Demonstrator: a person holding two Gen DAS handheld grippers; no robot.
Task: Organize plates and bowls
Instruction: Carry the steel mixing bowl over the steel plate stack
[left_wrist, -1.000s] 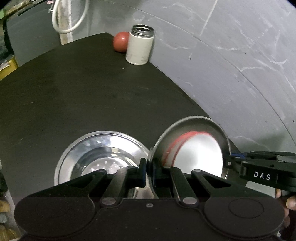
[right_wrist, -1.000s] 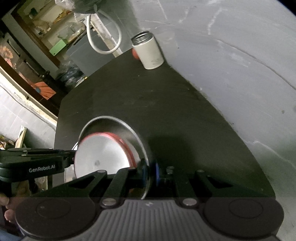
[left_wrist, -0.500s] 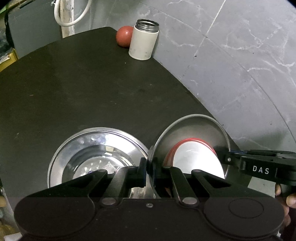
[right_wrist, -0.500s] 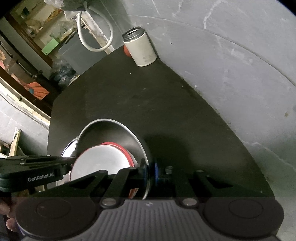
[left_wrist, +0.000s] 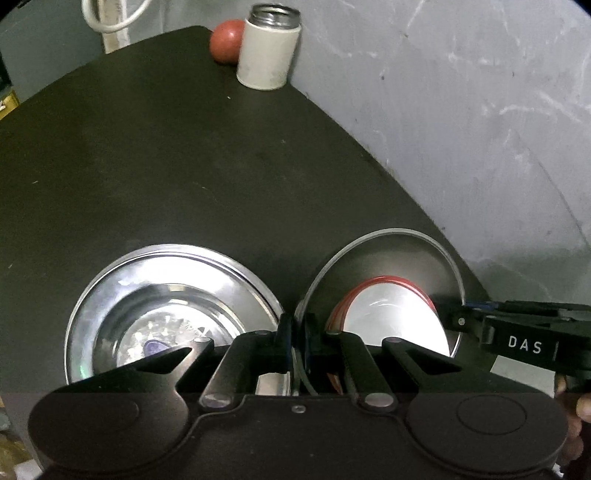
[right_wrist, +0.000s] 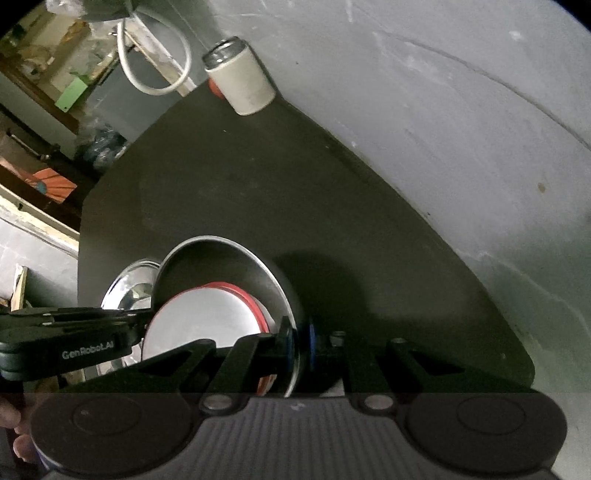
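A steel bowl (left_wrist: 384, 258) hangs tilted just above the black table, with a smaller red-rimmed white dish (left_wrist: 391, 317) lying inside it. My left gripper (left_wrist: 295, 343) is shut on the bowl's near-left rim. My right gripper (left_wrist: 461, 321) comes in from the right and clamps the opposite rim. The right wrist view shows that same bowl (right_wrist: 229, 258) and dish (right_wrist: 207, 321), my right gripper (right_wrist: 299, 347) shut on the rim, and my left gripper (right_wrist: 144, 321) gripping from the left. A wide steel plate (left_wrist: 170, 295) (right_wrist: 129, 284) lies flat on the table to the left of the bowl.
At the table's far corner a white canister (left_wrist: 267, 55) (right_wrist: 240, 85) stands against the grey wall, with a red ball (left_wrist: 225, 40) behind it. The black table (left_wrist: 184, 166) runs along the wall on the right. A white hose (right_wrist: 155, 62) hangs beyond the far edge.
Both grippers keep their hold on the bowl. The bowl and the dish in it have shifted slightly, and the dish now sits lower in the bowl.
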